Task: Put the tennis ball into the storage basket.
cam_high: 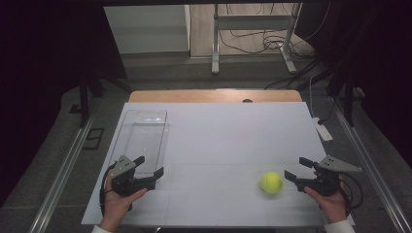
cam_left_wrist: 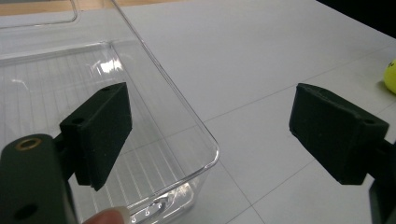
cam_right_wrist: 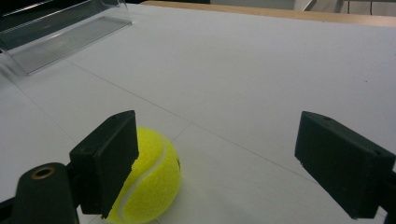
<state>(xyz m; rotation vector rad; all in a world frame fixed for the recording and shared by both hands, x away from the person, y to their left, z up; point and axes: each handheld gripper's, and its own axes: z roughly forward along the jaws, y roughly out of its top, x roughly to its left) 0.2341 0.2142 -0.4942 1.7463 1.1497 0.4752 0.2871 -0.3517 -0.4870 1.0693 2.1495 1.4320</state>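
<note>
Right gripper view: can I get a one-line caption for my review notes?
Open right gripper approaches a yellow tennis ball on the white table, clear tray beyond.

Place: lab-like recording room | Evidence: white board-covered wooden table; black curtains; loose floor cables; metal stand legs

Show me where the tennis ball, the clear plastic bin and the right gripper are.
tennis ball (cam_high: 271,182), high view, middle of the yellow felt.
clear plastic bin (cam_high: 127,127), high view, its left wall.
right gripper (cam_high: 299,169), high view, midway between the open jaws' tips.
</note>
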